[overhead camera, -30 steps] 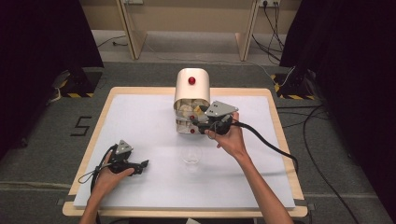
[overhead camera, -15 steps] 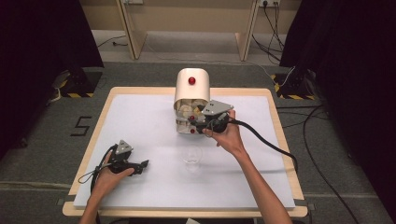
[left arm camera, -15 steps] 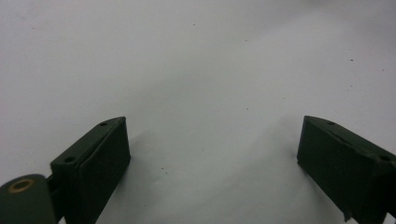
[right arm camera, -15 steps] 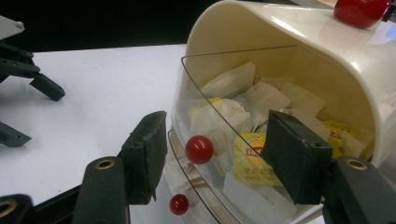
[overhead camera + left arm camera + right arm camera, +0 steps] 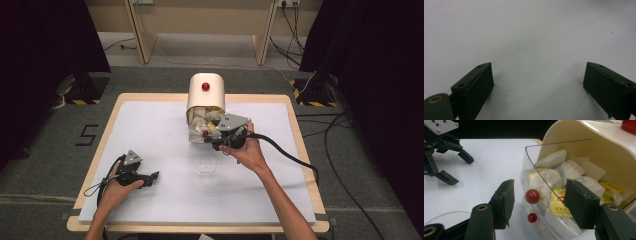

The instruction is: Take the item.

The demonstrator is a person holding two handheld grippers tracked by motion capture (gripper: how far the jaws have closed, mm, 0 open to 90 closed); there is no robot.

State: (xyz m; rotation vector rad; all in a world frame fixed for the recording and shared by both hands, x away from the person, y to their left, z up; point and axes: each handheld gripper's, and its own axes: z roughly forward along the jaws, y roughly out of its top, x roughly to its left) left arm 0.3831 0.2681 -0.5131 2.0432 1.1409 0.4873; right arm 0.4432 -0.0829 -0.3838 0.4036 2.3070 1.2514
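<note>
A cream tea-bag box [image 5: 205, 92] with a red button on top stands at the table's far middle, its clear lid [image 5: 541, 162] swung open. Yellow and white tea bags [image 5: 560, 202] fill it. My right gripper [image 5: 214, 141] is at the box's front. Its jaws stand open either side of the lid's edge, and the small red knob [image 5: 532, 196] sits between them, touching neither. An empty clear glass [image 5: 205, 165] stands just in front of the box. My left gripper [image 5: 151, 177] rests open on the white tabletop [image 5: 531, 32] at the near left, holding nothing.
The white mat [image 5: 150, 125] covers a wooden-edged table. A black cable [image 5: 290, 155] trails from the right gripper across the right side. In the right gripper view the left gripper [image 5: 446, 157] lies farther off, and the glass's rim [image 5: 444, 217] curves at the bottom left.
My right gripper has shifted slightly down and left along the box's open front. The left gripper and the glass have stayed put.
</note>
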